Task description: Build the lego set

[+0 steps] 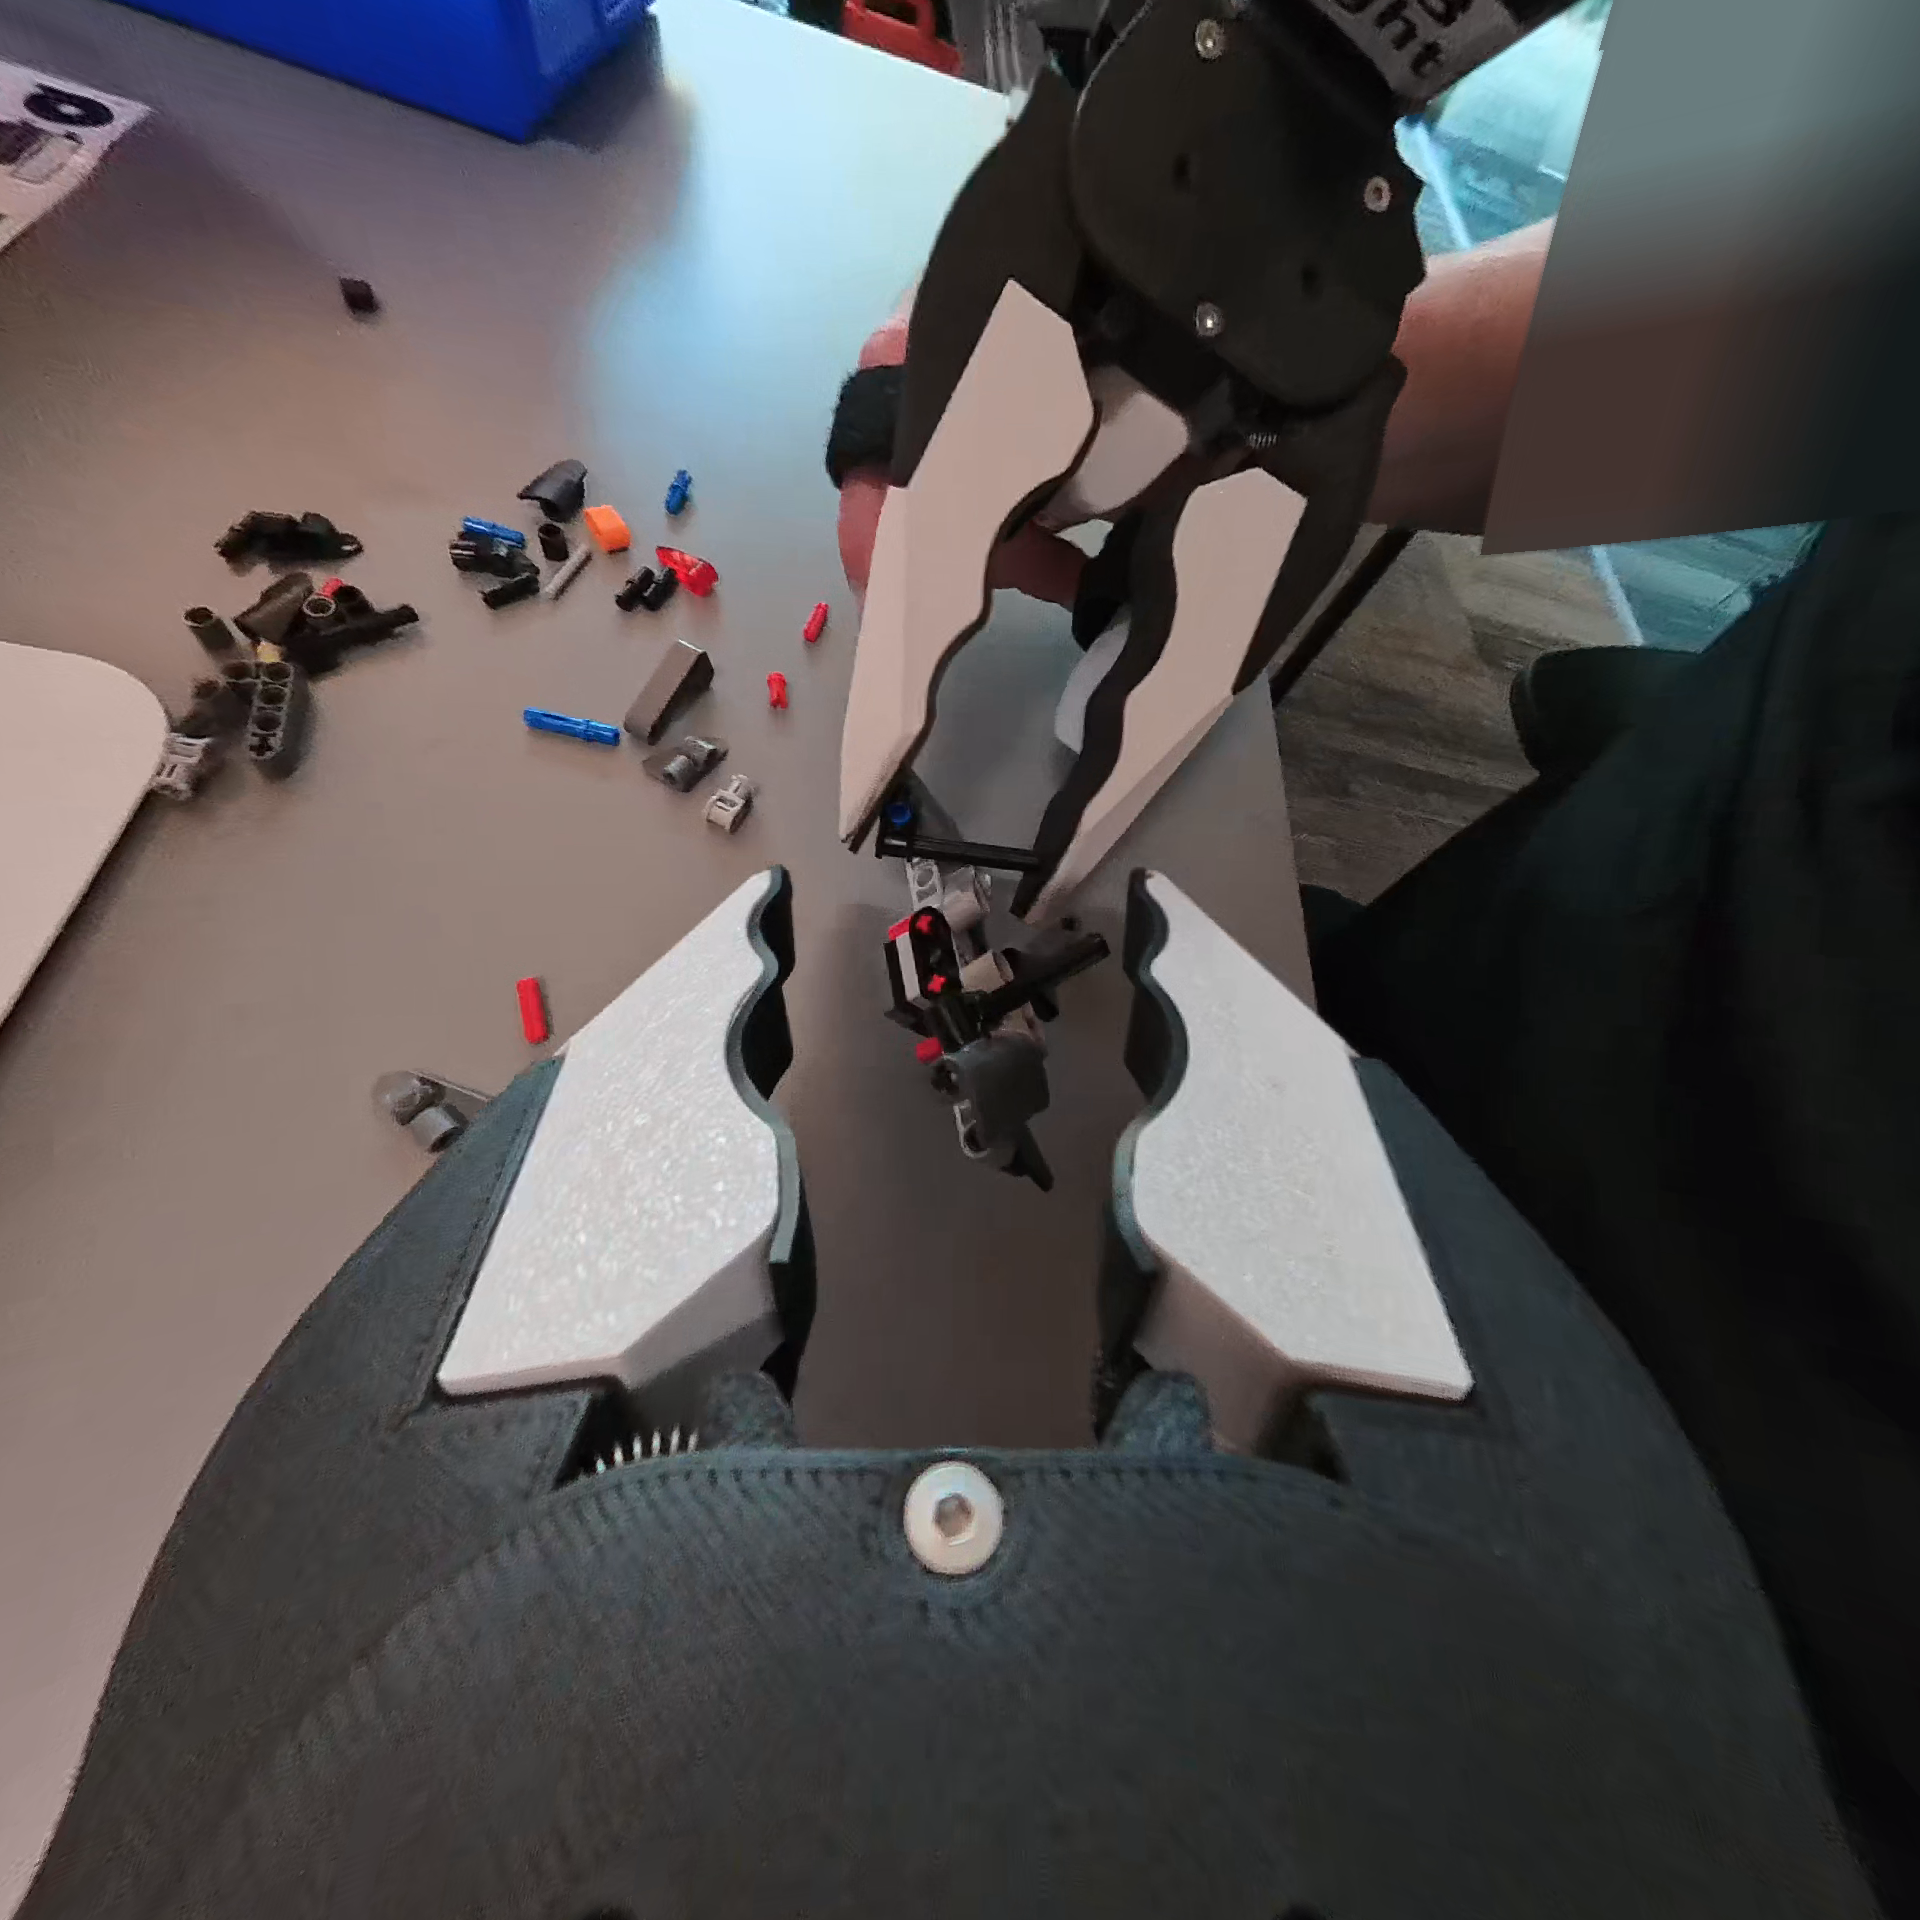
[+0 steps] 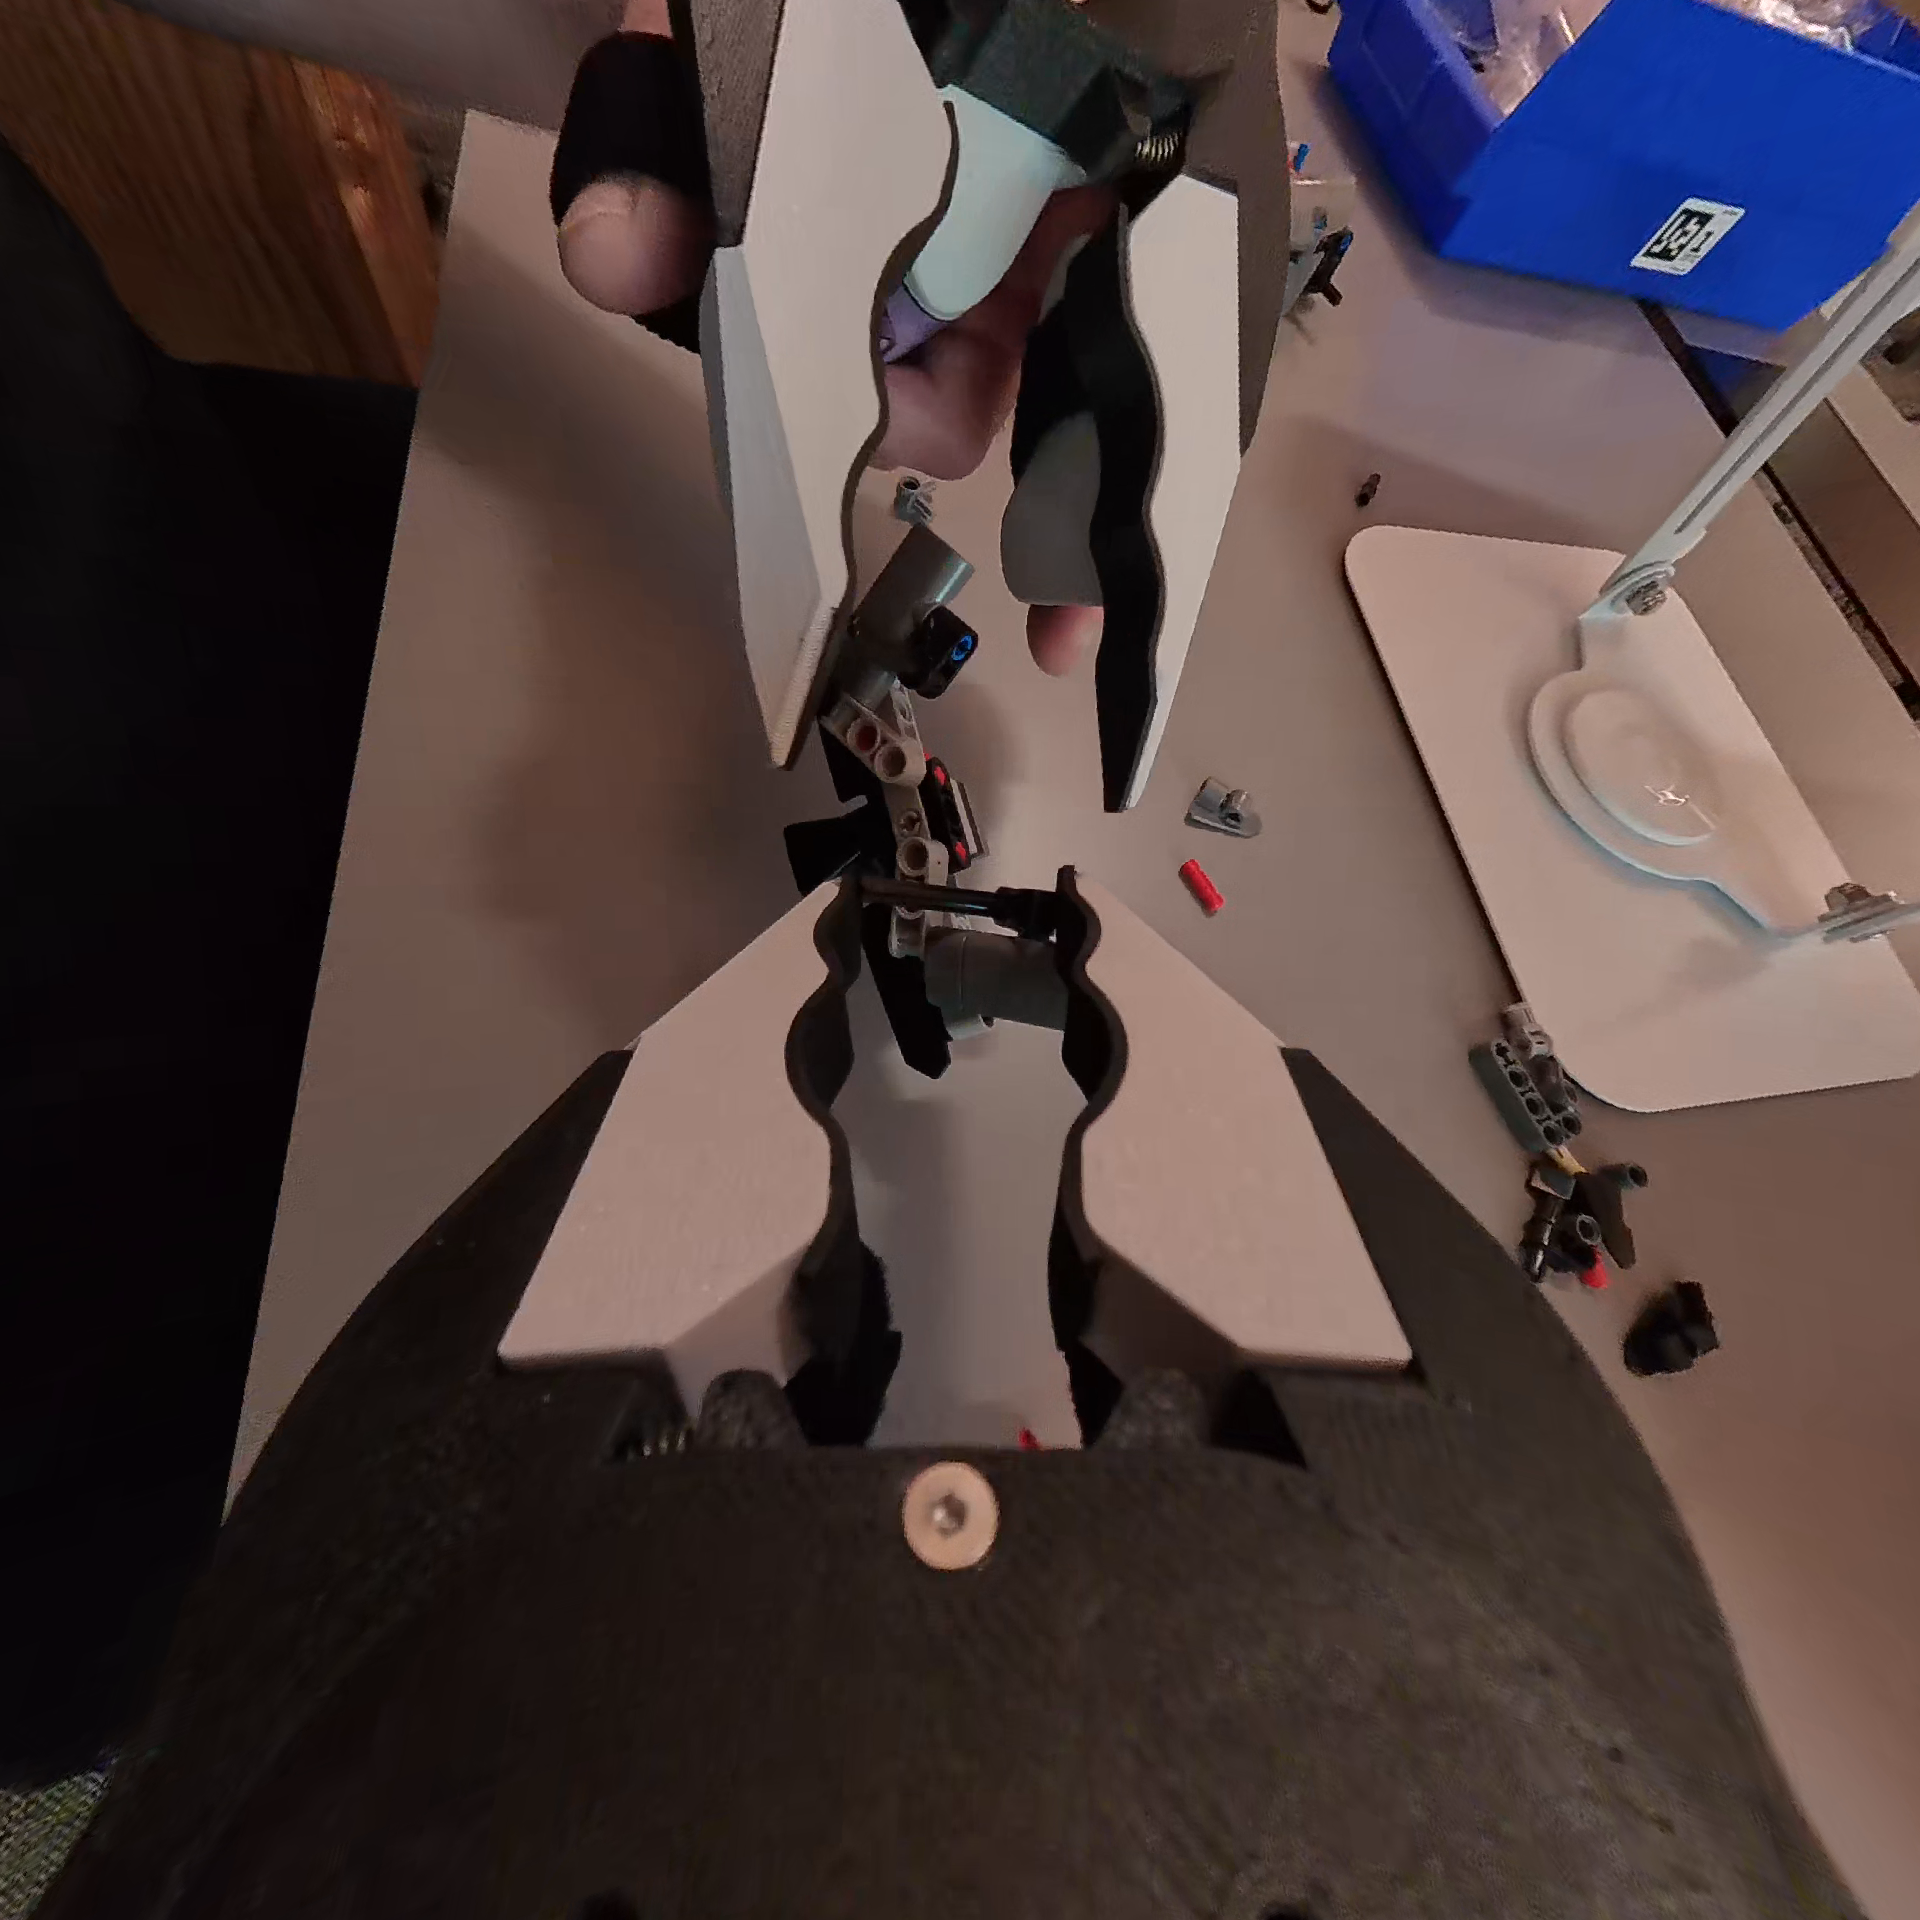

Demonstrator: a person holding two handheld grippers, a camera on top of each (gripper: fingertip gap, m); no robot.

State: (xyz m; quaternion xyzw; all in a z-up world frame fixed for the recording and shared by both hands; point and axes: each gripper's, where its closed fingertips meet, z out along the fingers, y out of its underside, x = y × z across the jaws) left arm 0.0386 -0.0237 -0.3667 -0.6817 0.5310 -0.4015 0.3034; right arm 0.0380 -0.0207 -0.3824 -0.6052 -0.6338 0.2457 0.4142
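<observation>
A small lego assembly (image 1: pixel 971 1023) of black, grey and red technic parts sits low over the grey table (image 1: pixel 416 935) between both grippers. My left gripper (image 1: pixel 956 894) is open, with its fingers on either side of the assembly. In the right wrist view it (image 2: pixel 956 774) comes in from the top, and one fingertip (image 2: pixel 800 717) touches the assembly's far end (image 2: pixel 894 758). My right gripper (image 2: pixel 956 891) is closed on the assembly's black axle (image 2: pixel 935 896), with its tips at the axle's two ends. In the left wrist view it (image 1: pixel 945 868) reaches down from the top onto that axle (image 1: pixel 956 850).
Several loose lego pieces (image 1: pixel 582 582) lie to the left, with a red pin (image 1: pixel 531 1008) nearer. A blue bin (image 2: pixel 1662 135) stands at the back. A white base plate with a metal stand (image 2: pixel 1507 935) is to the side. The table edge (image 1: pixel 1288 790) runs close by. My left tips are roughly 8 cm from the red pin (image 1: pixel 531 1008). Seen from the right wrist view (image 2: pixel 1201 886) as well.
</observation>
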